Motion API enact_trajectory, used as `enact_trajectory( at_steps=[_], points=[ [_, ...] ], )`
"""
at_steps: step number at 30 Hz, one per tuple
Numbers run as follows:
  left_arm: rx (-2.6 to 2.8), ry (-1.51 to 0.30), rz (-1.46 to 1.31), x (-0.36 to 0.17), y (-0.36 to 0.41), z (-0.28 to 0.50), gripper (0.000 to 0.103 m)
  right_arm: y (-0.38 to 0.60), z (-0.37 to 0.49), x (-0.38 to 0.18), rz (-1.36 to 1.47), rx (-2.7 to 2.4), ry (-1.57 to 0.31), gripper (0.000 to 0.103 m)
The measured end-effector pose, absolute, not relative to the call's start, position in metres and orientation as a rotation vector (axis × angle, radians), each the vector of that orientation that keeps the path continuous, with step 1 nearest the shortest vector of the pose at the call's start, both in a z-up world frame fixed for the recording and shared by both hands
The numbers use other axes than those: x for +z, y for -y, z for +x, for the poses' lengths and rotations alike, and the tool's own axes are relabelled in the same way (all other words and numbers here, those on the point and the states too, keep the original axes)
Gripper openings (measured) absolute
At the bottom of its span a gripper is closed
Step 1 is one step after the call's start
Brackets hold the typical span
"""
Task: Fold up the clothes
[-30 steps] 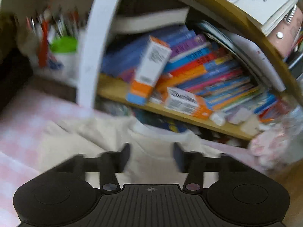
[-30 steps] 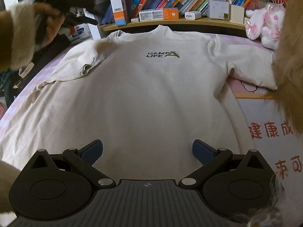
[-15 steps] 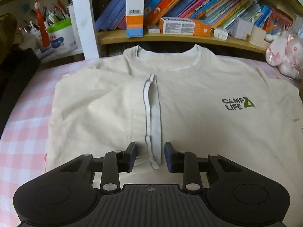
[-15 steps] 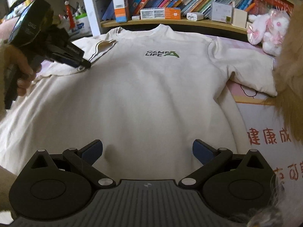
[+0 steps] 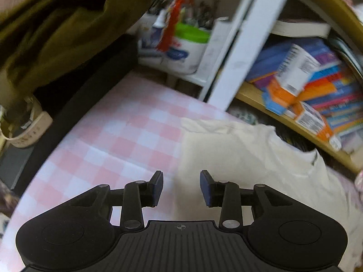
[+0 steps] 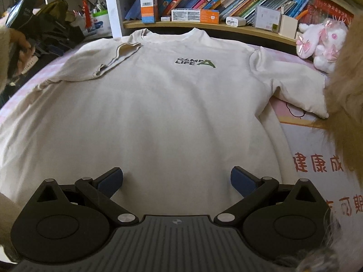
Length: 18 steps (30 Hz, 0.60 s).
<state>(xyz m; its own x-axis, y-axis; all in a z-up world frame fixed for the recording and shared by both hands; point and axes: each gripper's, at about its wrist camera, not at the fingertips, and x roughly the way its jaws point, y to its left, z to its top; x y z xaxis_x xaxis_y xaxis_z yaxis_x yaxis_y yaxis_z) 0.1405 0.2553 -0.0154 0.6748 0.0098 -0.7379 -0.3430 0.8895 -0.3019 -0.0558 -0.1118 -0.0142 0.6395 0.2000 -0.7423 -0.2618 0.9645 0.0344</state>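
A cream T-shirt (image 6: 172, 113) with a green "CAMP LIFE" logo (image 6: 195, 62) lies face up on the pink checked bed. Its left sleeve (image 6: 113, 61) is folded in over the chest; its right sleeve (image 6: 292, 86) lies spread out. My right gripper (image 6: 177, 180) is open and empty, low over the shirt's lower middle. My left gripper (image 5: 181, 187) is open and empty, over the shirt's left edge (image 5: 238, 158) and the checked sheet; it also shows in the right wrist view (image 6: 25, 29), held at the far left, off the shirt.
A bookshelf (image 6: 204, 25) with books and boxes runs along the bed's far edge. A white pen tub (image 5: 181, 45) stands beside a white post (image 5: 247, 36). A pink plush toy (image 6: 317, 43) sits at the far right. A dark bag (image 5: 56, 34) lies at the left.
My left gripper has let go of the folded sleeve cuff, opened wider and pulled back to the left off the shirt. The right gripper has not moved.
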Motion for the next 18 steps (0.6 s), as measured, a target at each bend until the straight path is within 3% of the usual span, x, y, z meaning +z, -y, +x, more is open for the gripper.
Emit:
enact_trajectory(
  at_steps=[7, 9, 11, 18],
  points=[
    [0.144, -0.828, -0.557, -0.039, -0.282, 0.180, 0.036, 0.108, -0.059, -0.013, -0.074, 0.180, -0.887, 0.102],
    [0.110, -0.833, -0.568, -0.039, -0.284, 0.189, 0.032, 0.106, -0.060, -0.012, -0.062, 0.152, -0.896, 0.102],
    [0.062, -0.860, -0.563, -0.041, -0.281, 0.196, 0.001, 0.104, -0.062, -0.013, -0.053, 0.128, -0.904, 0.102],
    [0.074, -0.877, -0.449, -0.031, -0.297, 0.213, 0.001, 0.100, -0.065, -0.013, -0.026, 0.067, -0.921, 0.102]
  ],
)
